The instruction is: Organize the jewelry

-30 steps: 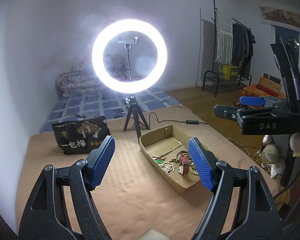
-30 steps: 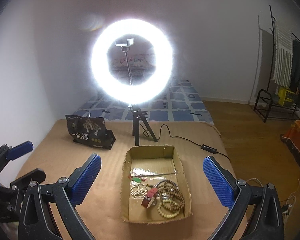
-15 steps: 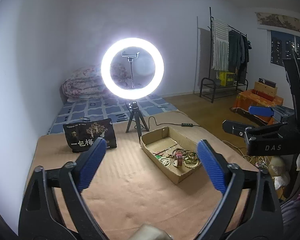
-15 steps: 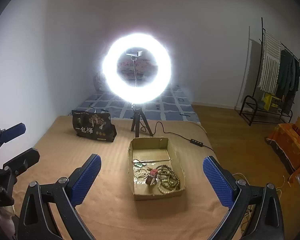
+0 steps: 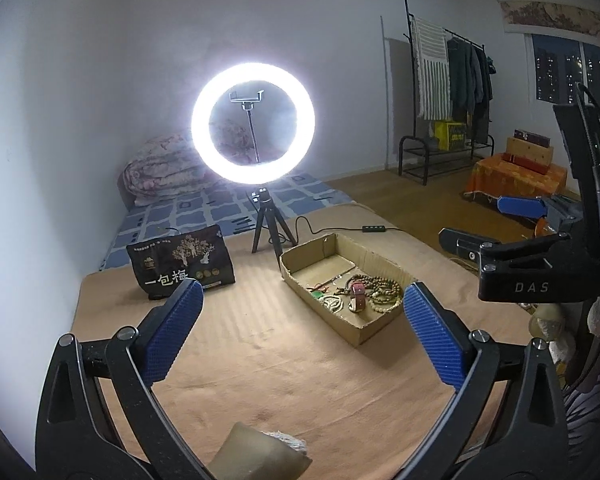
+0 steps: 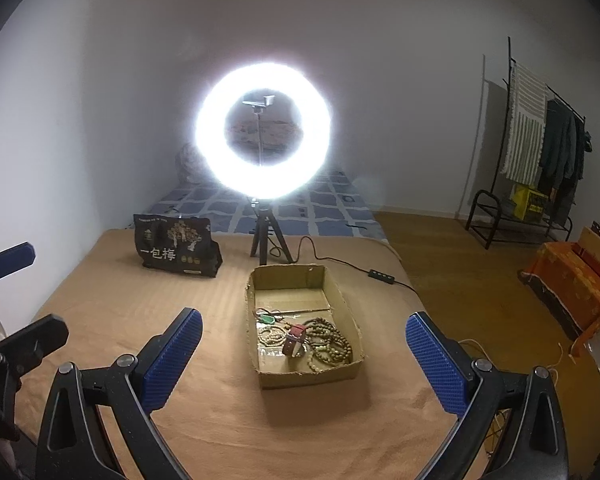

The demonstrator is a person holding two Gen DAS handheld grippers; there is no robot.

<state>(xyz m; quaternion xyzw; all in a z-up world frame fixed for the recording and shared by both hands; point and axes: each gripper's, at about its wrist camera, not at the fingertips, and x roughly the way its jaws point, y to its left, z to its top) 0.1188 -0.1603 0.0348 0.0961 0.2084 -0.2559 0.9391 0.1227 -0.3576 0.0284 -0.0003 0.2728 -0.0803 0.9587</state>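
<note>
Table [image 6: 228, 420]: box, bag, ring light on it.
Box [image 6: 312, 374]: centre, jewelry [image 6: 312, 340] inside.
Bag [image 6: 176, 252]: behind-left of box.
Ring light [image 6: 262, 132]: behind box.

Table [image 6: 148, 320], covered in tan ribbed cloth. On it: ring light [image 6: 263, 130] on a small black tripod at the far edge, centre, cable trailing toward the right edge; black printed bag [image 6: 176, 250] near the far left corner; open cardboard box [image 6: 340, 372] at centre, just in front of the tripod, holding jewelry [image 6: 308, 338].
</note>
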